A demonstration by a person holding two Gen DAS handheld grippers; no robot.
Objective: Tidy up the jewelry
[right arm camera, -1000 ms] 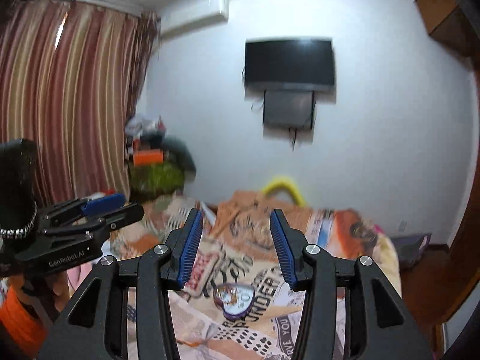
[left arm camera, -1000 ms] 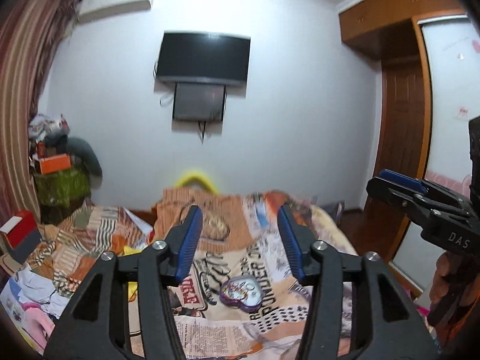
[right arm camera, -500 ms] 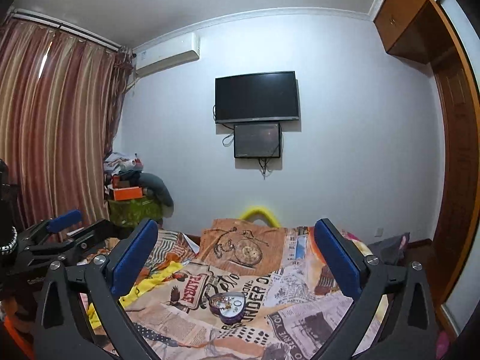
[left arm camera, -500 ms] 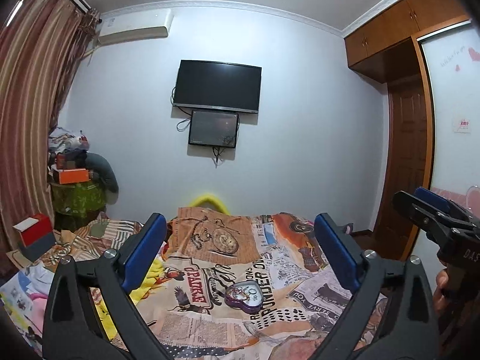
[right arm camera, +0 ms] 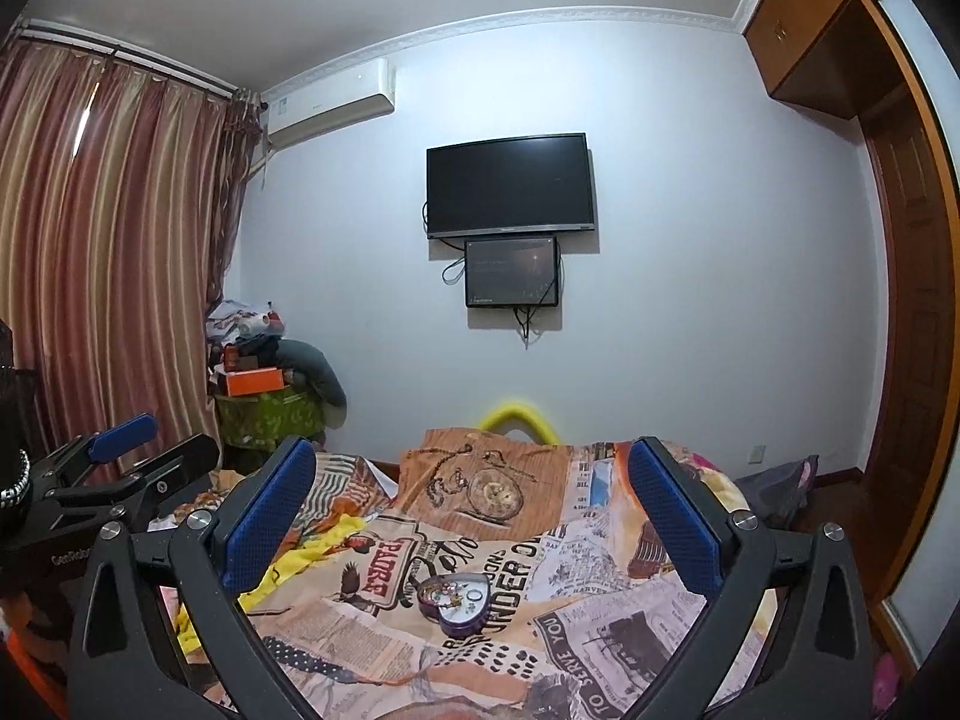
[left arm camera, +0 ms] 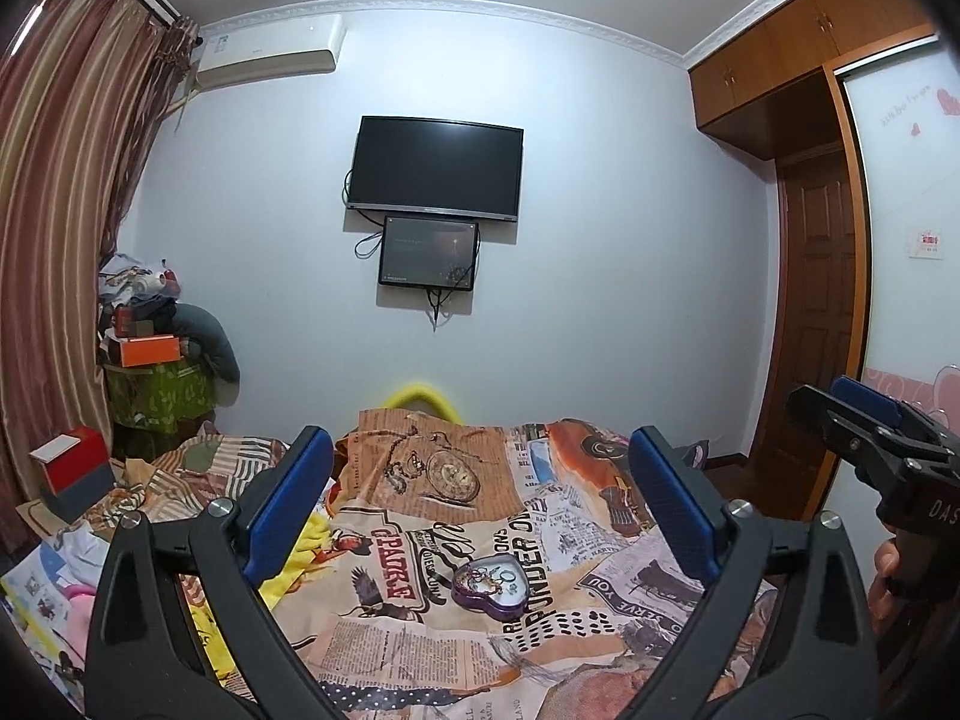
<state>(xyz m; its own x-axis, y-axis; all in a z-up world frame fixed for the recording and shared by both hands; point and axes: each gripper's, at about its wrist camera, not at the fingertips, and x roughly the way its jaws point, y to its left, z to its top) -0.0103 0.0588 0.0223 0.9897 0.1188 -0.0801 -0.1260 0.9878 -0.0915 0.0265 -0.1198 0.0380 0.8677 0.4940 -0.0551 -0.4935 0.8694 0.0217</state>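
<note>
A purple heart-shaped jewelry box [left arm camera: 493,587] lies open on the printed bedspread [left arm camera: 456,480], with rings and small jewelry inside. It also shows in the right wrist view [right arm camera: 455,598]. My left gripper [left arm camera: 480,507] is open wide and empty, held above and short of the box. My right gripper [right arm camera: 474,516] is open wide and empty too, at a similar height. The right gripper shows at the right edge of the left wrist view [left arm camera: 882,450]; the left gripper shows at the left edge of the right wrist view [right arm camera: 120,474].
The bed fills the lower middle, with yellow cloth [right arm camera: 312,558] and clutter on its left side. A red and grey box [left arm camera: 72,474] and piled items [left arm camera: 156,360] stand at left by the curtain. A wooden door [left arm camera: 816,312] and wardrobe are at right.
Both grippers have opened from nearly shut to wide open. Both cameras have tilted up and pulled back, so the box sits lower and smaller in view.
</note>
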